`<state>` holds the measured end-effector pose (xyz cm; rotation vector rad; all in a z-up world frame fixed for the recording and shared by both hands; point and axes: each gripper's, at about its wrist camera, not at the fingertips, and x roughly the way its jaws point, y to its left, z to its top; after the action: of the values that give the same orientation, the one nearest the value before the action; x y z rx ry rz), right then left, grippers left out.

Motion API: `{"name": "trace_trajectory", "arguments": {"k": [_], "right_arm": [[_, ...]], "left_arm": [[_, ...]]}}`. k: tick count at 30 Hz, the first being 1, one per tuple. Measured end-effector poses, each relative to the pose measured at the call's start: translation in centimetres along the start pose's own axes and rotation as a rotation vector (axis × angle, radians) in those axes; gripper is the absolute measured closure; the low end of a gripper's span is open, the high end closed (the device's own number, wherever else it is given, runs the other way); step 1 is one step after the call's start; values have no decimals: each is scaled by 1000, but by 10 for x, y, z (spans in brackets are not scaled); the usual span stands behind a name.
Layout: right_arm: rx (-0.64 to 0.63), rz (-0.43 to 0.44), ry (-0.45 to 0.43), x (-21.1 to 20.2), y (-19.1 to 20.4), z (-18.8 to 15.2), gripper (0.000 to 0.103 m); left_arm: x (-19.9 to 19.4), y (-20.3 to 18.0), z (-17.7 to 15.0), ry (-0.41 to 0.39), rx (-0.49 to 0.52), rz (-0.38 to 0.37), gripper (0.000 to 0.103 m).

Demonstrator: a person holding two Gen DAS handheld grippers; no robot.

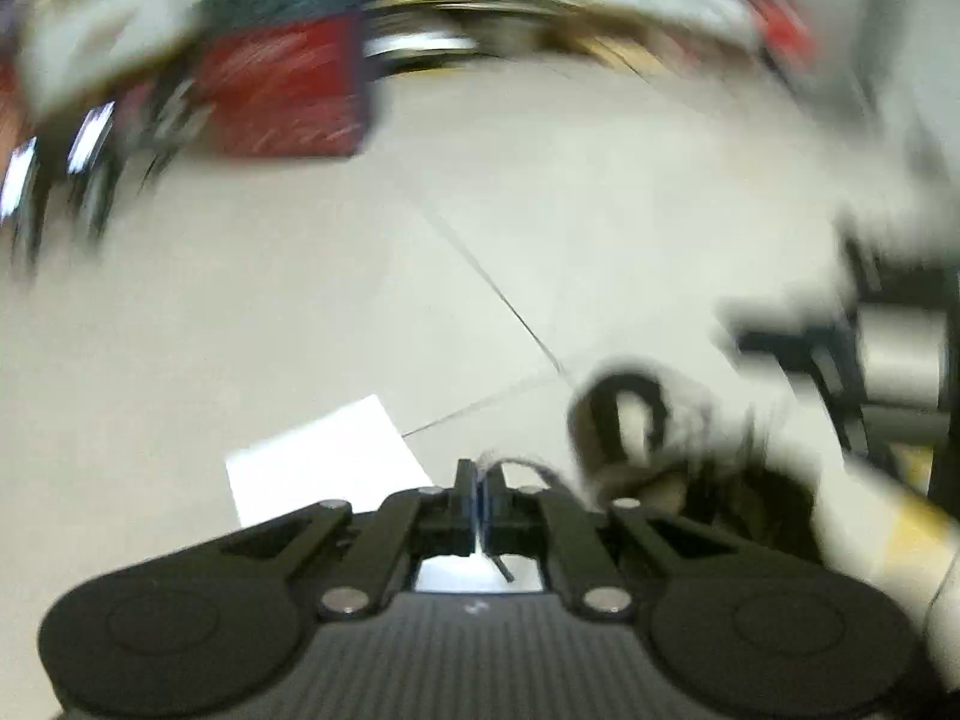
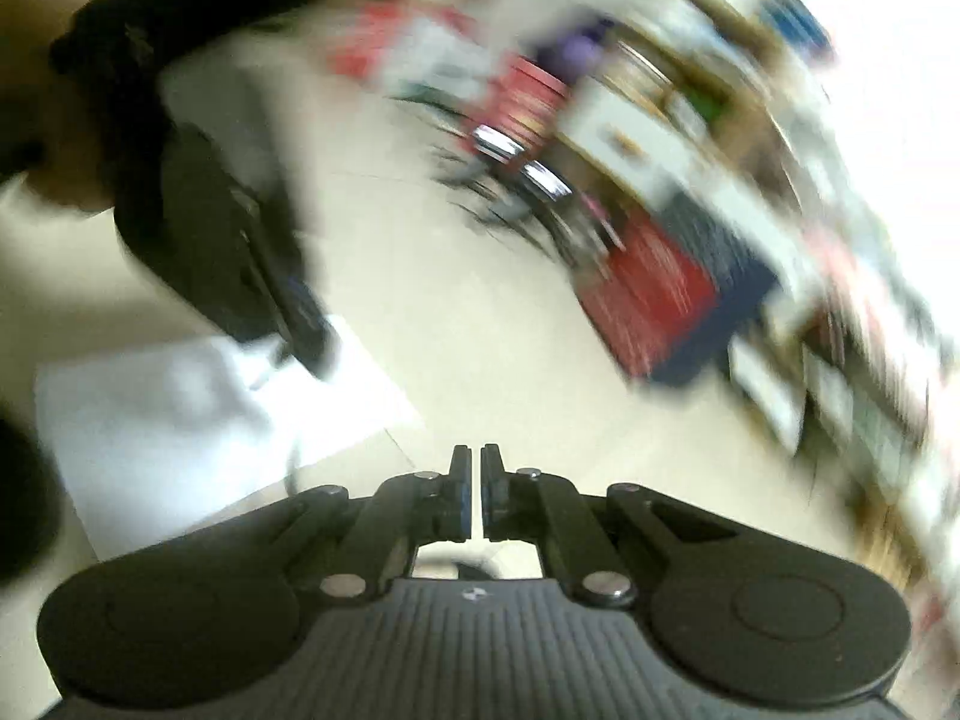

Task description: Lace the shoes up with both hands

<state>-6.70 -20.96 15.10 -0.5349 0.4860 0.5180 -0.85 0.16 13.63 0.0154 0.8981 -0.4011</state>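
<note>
In the left wrist view my left gripper [image 1: 479,468] is shut on a thin dark shoelace [image 1: 528,467]. The lace arcs right from the fingertips toward a blurred white and black shoe [image 1: 630,420], and its loose end [image 1: 504,570] pokes out below the pads. In the right wrist view my right gripper [image 2: 475,456] is shut with only a sliver between its pads and nothing in it. The left gripper [image 2: 300,312] appears there as a dark blur at the upper left, over a white sheet [image 2: 180,408]. The shoe is not in the right wrist view.
A white sheet of paper [image 1: 324,456] lies on the pale tiled floor [image 1: 480,240]. A red and dark blue box [image 1: 288,96] and cluttered shelves [image 2: 780,180] stand at the far side. Both views are smeared by motion.
</note>
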Motion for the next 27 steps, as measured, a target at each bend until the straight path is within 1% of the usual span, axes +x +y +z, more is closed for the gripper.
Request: {"name": "trace_trajectory", "arguments": {"k": [1,3,4,5,6,8,10,12,13,15,18,19,20,21,23,25,27], "right_arm": [[95,19,31,1,-13,-6,96],[275,113,76,-5,-30,-22,96],[327,153,79,-10,-30,-30,96],[369,187,80,-14,-28,-38,96],[398,196,92,-17,-25,-44,96],[438,187,126,-17,-17,-55,96],[490,219,141,-18,-11,-59,96],[524,276,136,-19,-6,-58,96],[517,288,137,-18,-4,-55,96],[504,282,146,-11,-4,-48,96],[589,285,151,-1,-12,-46,96],[619,292,148,-1,-14,-48,96],[650,300,145,-2,-16,-49,96],[659,297,148,-2,-16,-51,96],[623,263,177,0,-10,-54,96],[594,249,201,0,-7,-61,96],[593,266,214,-1,-5,-65,96]], "left_arm": [[-2,12,3,-12,-85,-23,101],[-6,36,9,-37,-255,-69,101],[-14,42,8,-68,-305,-62,101],[-21,45,7,-92,-341,-58,101],[-27,48,6,-117,-377,-55,101],[-40,54,3,-167,-449,-48,101],[-38,58,-1,-186,-516,-71,101],[-47,58,-1,-223,-546,-88,101],[-57,64,2,-242,-534,-89,101],[-56,52,15,-274,-483,-85,101],[-58,48,10,-300,-526,-133,101],[-54,47,8,-299,-542,-154,101],[-48,44,3,-281,-553,-171,101],[-34,40,-2,-229,-582,-179,101],[-9,34,-13,-124,-652,-206,101],[16,36,-22,-33,-770,-260,101],[11,47,-11,-97,-842,-297,101]]}}
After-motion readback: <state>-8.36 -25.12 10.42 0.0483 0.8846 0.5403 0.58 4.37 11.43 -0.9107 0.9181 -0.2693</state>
